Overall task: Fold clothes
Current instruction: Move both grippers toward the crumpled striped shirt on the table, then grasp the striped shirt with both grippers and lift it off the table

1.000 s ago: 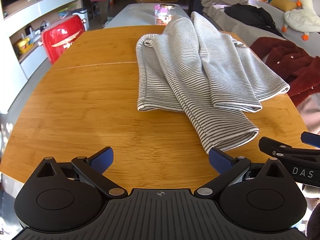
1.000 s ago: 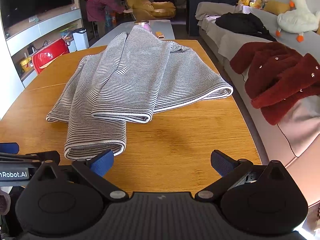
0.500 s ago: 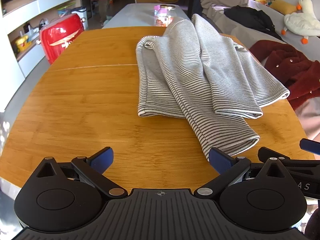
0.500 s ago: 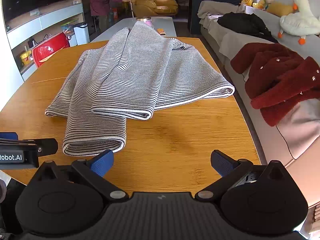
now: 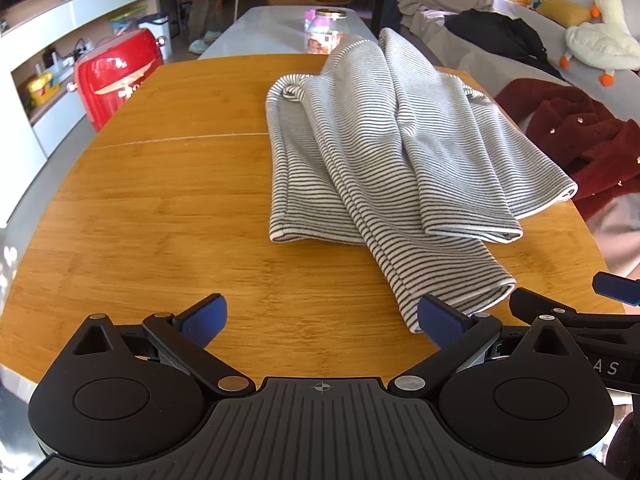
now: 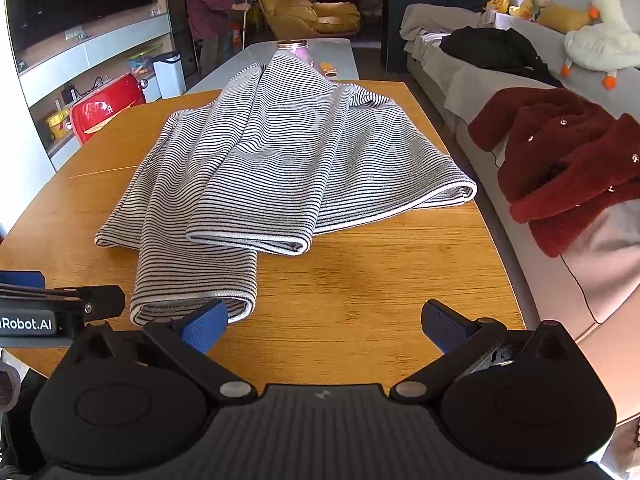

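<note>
garment [image 5: 384,152]: grey-white, thin dark stripes | table [image 5: 160,208]: orange-brown wood grain | gripper pads [image 6: 204,326]: blue, bodies black | coat [image 6: 568,160]: dark red, fuzzy | case [image 5: 116,76]: glossy red | plush goose [image 6: 600,44]: white, orange bill and feet

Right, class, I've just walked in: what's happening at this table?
A person holds two grippers at the near edge of a wooden table, facing a striped garment that lies partly folded with its sleeves laid over it. The left gripper and right gripper are both open, holding nothing. No fold is under way yet.
</note>
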Action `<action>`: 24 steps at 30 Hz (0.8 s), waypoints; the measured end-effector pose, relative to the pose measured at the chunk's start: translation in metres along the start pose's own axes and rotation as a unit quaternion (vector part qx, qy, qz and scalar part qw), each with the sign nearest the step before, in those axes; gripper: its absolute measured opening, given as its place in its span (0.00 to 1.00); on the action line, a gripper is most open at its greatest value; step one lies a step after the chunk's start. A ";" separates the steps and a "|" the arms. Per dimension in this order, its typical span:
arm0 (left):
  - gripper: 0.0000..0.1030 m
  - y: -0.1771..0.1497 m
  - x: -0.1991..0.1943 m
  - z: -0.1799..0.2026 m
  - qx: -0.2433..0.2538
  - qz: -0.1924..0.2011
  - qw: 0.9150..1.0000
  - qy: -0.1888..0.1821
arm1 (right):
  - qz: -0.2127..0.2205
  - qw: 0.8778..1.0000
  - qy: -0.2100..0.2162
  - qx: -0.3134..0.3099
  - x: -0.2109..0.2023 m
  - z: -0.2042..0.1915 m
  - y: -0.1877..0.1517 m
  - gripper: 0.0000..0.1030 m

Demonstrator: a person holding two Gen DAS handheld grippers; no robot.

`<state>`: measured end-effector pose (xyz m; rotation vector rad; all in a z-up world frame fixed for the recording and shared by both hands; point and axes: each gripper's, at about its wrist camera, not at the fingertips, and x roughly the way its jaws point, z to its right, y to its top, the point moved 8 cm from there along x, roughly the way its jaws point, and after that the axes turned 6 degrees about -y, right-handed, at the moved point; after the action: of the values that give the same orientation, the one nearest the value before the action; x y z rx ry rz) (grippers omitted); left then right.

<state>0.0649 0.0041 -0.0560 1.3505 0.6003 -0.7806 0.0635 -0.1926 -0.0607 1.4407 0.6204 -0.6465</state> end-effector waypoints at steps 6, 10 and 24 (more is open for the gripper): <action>1.00 0.005 0.004 -0.001 0.003 0.008 1.000 0.002 | -0.008 1.000 -0.001 0.003 0.006 0.002 -0.002 1.00; 1.00 0.007 0.007 -0.002 0.000 0.008 1.000 -0.003 | -0.010 1.000 0.001 0.002 0.008 0.001 -0.001 1.00; 1.00 0.073 0.028 -0.008 0.006 0.051 0.995 -0.088 | 0.002 0.996 0.073 0.058 0.033 0.014 0.026 1.00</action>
<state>0.1403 0.0107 -0.0333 1.2969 0.3864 -0.8110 0.1050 -0.2070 -0.0660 1.6073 0.7034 -0.5859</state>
